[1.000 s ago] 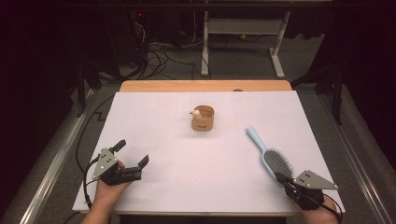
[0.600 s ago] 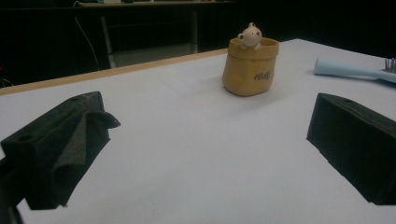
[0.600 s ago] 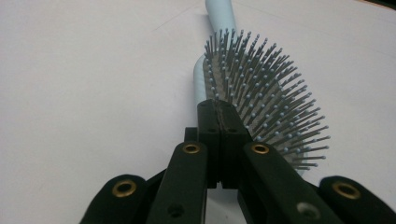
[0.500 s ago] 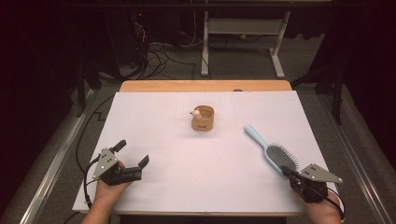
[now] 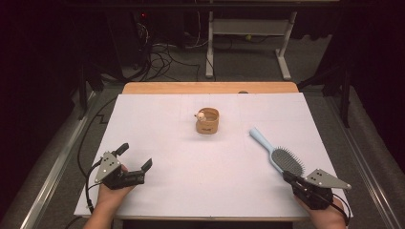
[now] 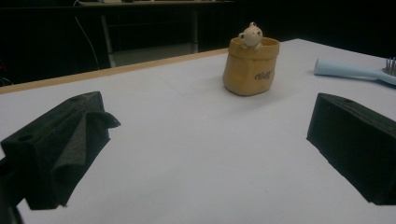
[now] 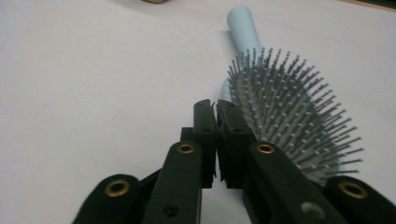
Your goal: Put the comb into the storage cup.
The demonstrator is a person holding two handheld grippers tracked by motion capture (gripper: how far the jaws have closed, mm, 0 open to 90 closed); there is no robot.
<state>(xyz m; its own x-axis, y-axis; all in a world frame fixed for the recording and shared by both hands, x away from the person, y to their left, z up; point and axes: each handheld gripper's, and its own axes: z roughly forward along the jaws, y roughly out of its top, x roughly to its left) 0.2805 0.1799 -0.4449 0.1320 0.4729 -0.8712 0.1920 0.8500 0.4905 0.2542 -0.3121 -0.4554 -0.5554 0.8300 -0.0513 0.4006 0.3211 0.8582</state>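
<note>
Table lot: hairbrush [image 5: 279, 153], pot, two hand-held grippers.

We list a pale blue hairbrush lying bristles-up near the right front of the white table cover [image 5: 191, 191], handle pointing toward the table's middle. We hold the right gripper [image 5: 288, 177] just beside the brush's head; its jaws have just been opening yet stand nearly pressed together, a thin slit between them with nothing in it. We hold the left gripper [image 5: 135, 158] at the left front, jaws spread wide and empty. A tan pot [image 5: 207, 121] with a small figure at its rim stands mid-table, well apart from both.
</note>
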